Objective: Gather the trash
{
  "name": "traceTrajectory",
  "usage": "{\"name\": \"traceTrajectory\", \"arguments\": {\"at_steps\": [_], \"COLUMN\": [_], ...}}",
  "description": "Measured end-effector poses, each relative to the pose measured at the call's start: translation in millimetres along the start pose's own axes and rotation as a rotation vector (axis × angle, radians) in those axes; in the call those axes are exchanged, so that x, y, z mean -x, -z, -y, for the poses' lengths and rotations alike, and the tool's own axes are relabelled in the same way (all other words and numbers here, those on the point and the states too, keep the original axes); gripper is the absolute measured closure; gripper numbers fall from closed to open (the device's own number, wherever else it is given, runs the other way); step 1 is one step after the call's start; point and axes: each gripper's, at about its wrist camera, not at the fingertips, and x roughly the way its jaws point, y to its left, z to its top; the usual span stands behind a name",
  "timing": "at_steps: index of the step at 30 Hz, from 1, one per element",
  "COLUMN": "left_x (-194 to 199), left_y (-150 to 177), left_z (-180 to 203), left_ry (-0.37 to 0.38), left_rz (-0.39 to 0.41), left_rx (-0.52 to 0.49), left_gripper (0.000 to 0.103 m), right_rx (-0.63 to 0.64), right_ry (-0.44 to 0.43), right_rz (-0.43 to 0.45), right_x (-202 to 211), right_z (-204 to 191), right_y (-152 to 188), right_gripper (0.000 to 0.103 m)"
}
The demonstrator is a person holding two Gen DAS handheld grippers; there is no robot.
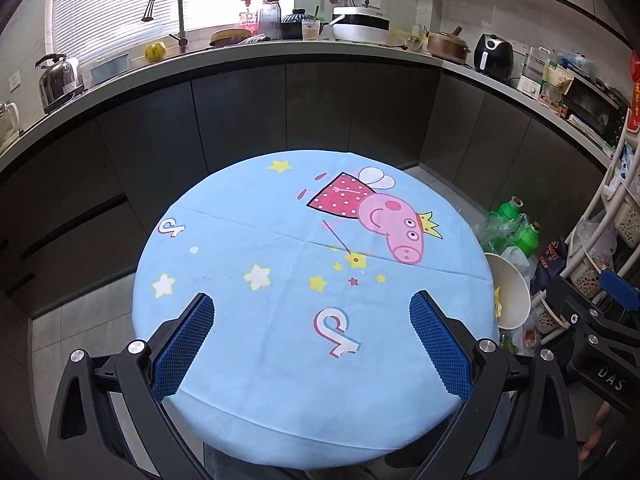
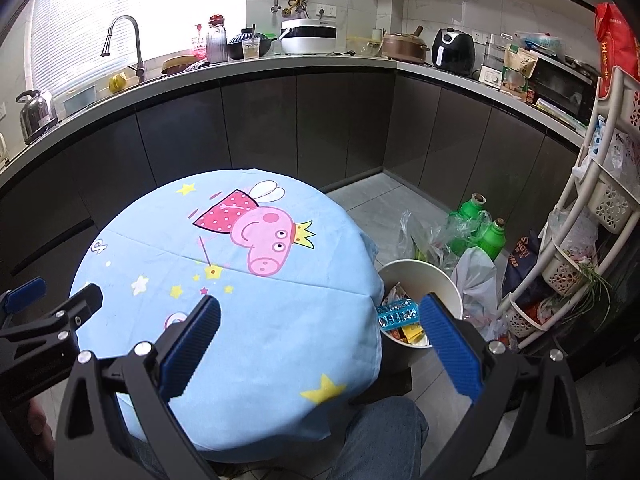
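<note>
- Left gripper (image 1: pixel 312 312): fingers spread wide apart, nothing between them, held above the near half of the round worktop (image 1: pixel 248 360).
- Right gripper (image 2: pixel 320 316): fingers likewise wide apart and empty, held over the worktop's right edge, with the bin beyond it.
- Worktop: one round surface under a light blue cloth printed with a pink cartoon pig (image 1: pixel 384 216), stars and logos; no loose items lie on it.
- Bin (image 2: pixel 448 284): one white, round container standing on the floor just beside the worktop's right edge, mouth facing up.
- Trash inside the bin: one blue ribbed plastic bottle (image 2: pixel 398 314) lies on its side on top, long axis running roughly left to right in the right wrist view; orange and yellow wrappers (image 2: pixel 408 334) lie under it, their number not clear.
- Green bottles (image 2: pixel 472 212): two, upright on the floor behind the bin, among crumpled clear plastic bags (image 2: pixel 436 236).
- White rack (image 2: pixel 600 200): one, at the far right, holding several baskets.
- A leg in blue jeans (image 2: pixel 384 436) shows below the worktop's near edge.
</note>
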Motion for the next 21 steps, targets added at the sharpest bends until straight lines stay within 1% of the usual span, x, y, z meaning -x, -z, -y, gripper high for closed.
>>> {"name": "traceTrajectory", "arguments": {"at_steps": [21], "left_x": [-1.5], "left_y": [0.3], "left_z": [3.1], "left_ry": [0.003], "left_rz": [-0.008], "left_rx": [-0.002], "left_gripper": [0.009], "right_rx": [0.001], "right_ry": [-0.002], "right_rz": [-0.008], "right_x": [-5.2], "right_z": [1.0], "right_y": [0.7], "right_gripper": [0.004]}}
